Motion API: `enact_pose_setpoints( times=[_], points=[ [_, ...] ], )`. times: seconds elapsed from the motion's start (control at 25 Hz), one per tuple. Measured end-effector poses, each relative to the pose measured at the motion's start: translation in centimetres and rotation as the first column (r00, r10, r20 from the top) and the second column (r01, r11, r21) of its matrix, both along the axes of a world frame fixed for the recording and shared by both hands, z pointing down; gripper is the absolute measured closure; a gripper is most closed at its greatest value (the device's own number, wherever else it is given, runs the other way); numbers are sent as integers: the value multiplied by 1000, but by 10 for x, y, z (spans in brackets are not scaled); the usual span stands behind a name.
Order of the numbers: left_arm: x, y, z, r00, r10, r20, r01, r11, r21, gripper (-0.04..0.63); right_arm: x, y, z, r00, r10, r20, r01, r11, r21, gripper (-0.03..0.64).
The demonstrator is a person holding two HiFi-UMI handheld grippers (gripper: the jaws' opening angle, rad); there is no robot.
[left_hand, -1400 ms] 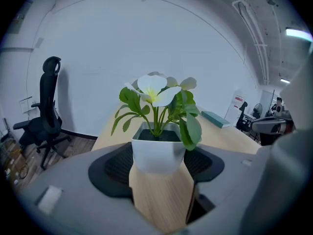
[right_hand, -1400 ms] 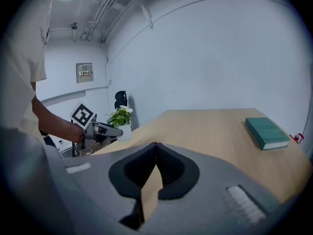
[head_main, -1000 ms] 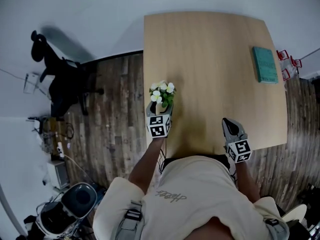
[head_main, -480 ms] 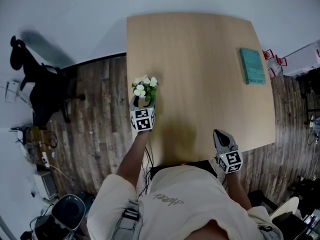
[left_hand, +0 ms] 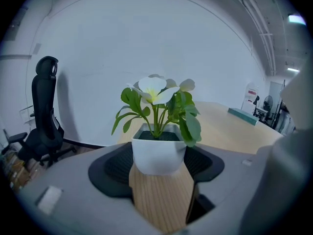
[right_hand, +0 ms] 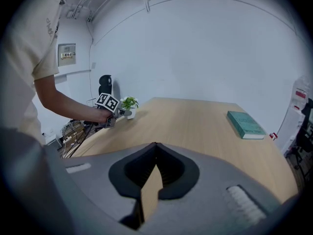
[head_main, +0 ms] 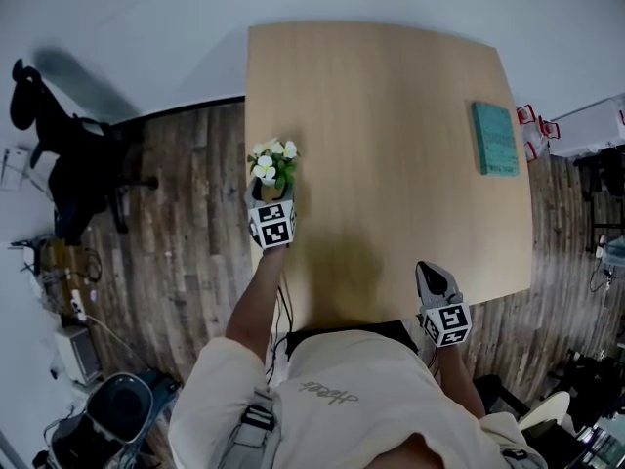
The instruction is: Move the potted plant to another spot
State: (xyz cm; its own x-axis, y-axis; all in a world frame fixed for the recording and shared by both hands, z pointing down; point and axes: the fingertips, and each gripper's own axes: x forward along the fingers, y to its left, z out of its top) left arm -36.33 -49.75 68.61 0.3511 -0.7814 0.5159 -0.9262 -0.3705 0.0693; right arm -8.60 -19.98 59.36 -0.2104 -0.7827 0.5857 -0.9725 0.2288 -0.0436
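The potted plant [head_main: 272, 167], a small white pot with green leaves and white flowers, is at the table's left edge. My left gripper [head_main: 270, 191] is shut on it. In the left gripper view the pot [left_hand: 157, 153] sits squarely between the two dark pads [left_hand: 113, 166], with tabletop wood below it. Whether the pot touches the table I cannot tell. The right gripper view shows the plant [right_hand: 129, 103] and left gripper [right_hand: 120, 112] from afar. My right gripper [head_main: 431, 274] is near the table's front edge, shut and empty [right_hand: 155, 146].
The wooden table [head_main: 391, 115] carries a teal book [head_main: 494, 138] at its right side [right_hand: 246, 124]. A black office chair [head_main: 59, 154] stands on the wooden floor to the left [left_hand: 43, 116]. Boxes and cables clutter the floor at lower left [head_main: 88, 360].
My left gripper has carried the plant a little toward the table's left edge and lower. The right gripper has hardly shifted near the front edge.
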Motion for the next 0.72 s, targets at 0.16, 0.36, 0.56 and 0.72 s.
enact_pose_setpoints(
  times=[0.16, 0.36, 0.56, 0.72],
  points=[
    [-6, -6, 5, 999, -43, 31, 42, 999, 14, 252, 5, -2, 5, 1000, -7, -5, 7, 1000, -20, 614],
    [-8, -9, 11, 997, -66, 36, 65, 998, 9, 252, 2, -1, 12, 1000, -7, -8, 7, 999, -32, 614],
    [-5, -10, 13, 997, -52, 56, 51, 999, 16, 249, 3, -4, 14, 1000, -2, -2, 2, 1000, -23, 614],
    [-8, -8, 16, 997, -65, 53, 65, 998, 3, 201, 2, -4, 11, 1000, 0, -5, 0, 1000, -12, 614]
  ],
)
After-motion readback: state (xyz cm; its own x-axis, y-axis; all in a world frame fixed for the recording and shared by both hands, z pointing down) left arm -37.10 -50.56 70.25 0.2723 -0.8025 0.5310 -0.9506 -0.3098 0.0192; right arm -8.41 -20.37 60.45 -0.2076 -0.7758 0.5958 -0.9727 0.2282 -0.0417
